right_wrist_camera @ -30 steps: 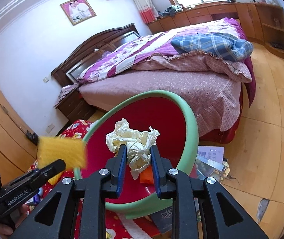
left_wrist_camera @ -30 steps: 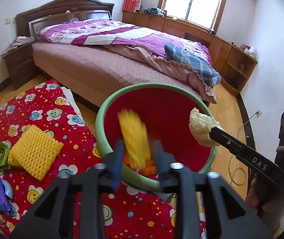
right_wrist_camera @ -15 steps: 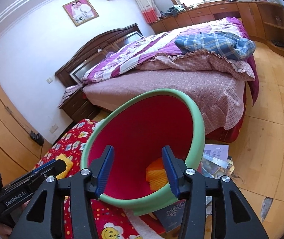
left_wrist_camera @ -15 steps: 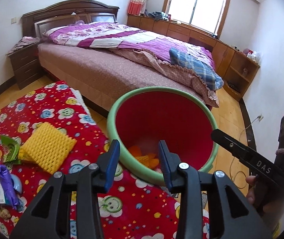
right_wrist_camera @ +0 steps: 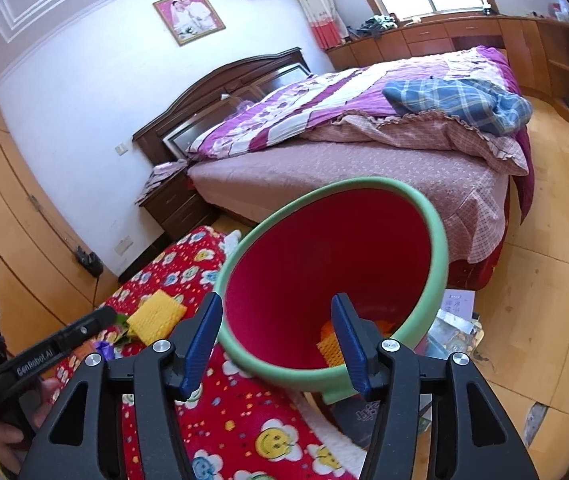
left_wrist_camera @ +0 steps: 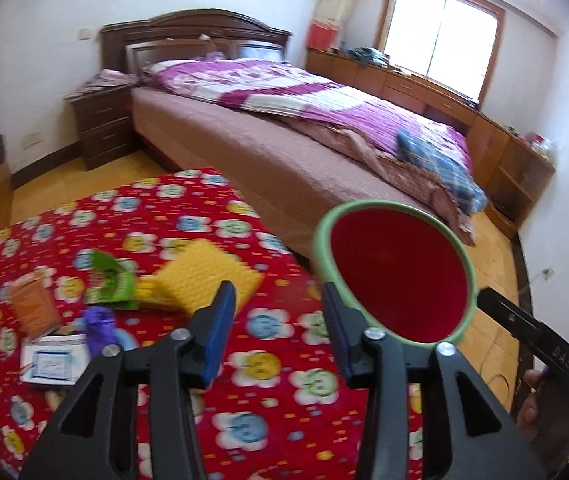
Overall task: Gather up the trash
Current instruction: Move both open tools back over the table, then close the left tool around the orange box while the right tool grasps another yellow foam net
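A red bin with a green rim (left_wrist_camera: pixel 400 280) (right_wrist_camera: pixel 336 268) stands at the right edge of a red flowered table cloth (left_wrist_camera: pixel 156 236). Yellow and orange trash (right_wrist_camera: pixel 330 346) lies in its bottom. My left gripper (left_wrist_camera: pixel 278 326) is open and empty, above the cloth left of the bin. My right gripper (right_wrist_camera: pixel 278 334) is open and empty at the bin's near rim. On the cloth lie a yellow foam net (left_wrist_camera: pixel 204 276) (right_wrist_camera: pixel 156 314), a green wrapper (left_wrist_camera: pixel 106 278), a purple wrapper (left_wrist_camera: pixel 98 328), an orange packet (left_wrist_camera: pixel 32 306) and a white card (left_wrist_camera: pixel 54 362).
A bed with a purple quilt (left_wrist_camera: pixel 304 96) stands behind the table, a dark nightstand (left_wrist_camera: pixel 102 128) at its head. Papers and books (right_wrist_camera: pixel 456 312) lie on the wooden floor beside the bin. Wooden cabinets (left_wrist_camera: pixel 444 100) run under the window.
The yellow piece and the crumpled paper dropped out of the grippers into the bin, and both grippers opened. The left gripper has since swung left, away from the bin, over the cloth.
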Available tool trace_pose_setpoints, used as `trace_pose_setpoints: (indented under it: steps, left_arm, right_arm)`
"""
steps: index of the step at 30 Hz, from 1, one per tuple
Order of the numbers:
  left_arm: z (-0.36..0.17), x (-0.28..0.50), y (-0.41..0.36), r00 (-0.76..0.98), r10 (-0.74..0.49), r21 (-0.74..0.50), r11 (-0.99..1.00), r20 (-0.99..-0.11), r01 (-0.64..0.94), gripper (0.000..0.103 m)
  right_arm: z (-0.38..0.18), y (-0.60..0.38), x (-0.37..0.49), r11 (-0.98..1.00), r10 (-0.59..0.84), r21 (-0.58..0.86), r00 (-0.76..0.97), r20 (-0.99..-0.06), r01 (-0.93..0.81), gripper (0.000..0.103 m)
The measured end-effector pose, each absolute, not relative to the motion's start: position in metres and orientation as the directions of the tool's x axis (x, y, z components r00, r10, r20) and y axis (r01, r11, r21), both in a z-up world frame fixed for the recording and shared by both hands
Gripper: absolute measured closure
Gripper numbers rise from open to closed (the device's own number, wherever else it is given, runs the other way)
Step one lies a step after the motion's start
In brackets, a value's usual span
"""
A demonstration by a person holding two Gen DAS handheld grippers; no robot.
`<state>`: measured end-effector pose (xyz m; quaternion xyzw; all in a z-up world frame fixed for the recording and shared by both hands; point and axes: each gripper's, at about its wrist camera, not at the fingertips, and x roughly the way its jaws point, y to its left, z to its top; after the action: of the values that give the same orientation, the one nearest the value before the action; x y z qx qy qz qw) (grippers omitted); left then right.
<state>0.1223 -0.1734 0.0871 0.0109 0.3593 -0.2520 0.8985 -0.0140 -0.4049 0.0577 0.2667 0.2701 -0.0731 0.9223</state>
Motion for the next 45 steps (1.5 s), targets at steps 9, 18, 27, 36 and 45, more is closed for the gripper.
trace_pose_setpoints:
  steps: [9,18,27,36,45]
  left_arm:
    - [0.086,0.140,-0.108,0.682,-0.321,-0.116,0.937,-0.657,0.329,0.043]
    - [0.071,0.168,-0.050,0.722,-0.157,-0.058,0.985,-0.674,0.160,0.024]
    - [0.046,0.205,-0.023,0.703,-0.059,0.011,0.995,-0.709,0.095,0.023]
    - [0.019,0.234,-0.013,0.638,-0.074,-0.049,0.997,-0.767,0.057,0.023]
    - [0.013,0.234,0.005,0.613,-0.194,-0.205,0.977,-0.766,0.053,0.041]
  right_arm:
    - [0.059,-0.379,-0.004,0.862,0.033,0.436,0.829,-0.559,0.259,0.037]
    - [0.055,-0.358,0.009,0.868,0.055,0.428,0.805,-0.590,0.254,0.033]
    - [0.050,-0.344,0.014,0.876,0.055,0.407,0.786,-0.615,0.258,0.033]
    - [0.049,-0.337,0.016,0.881,0.044,0.391,0.777,-0.628,0.266,0.033]
    - [0.050,-0.327,0.024,0.895,0.057,0.372,0.765,-0.642,0.245,0.033]
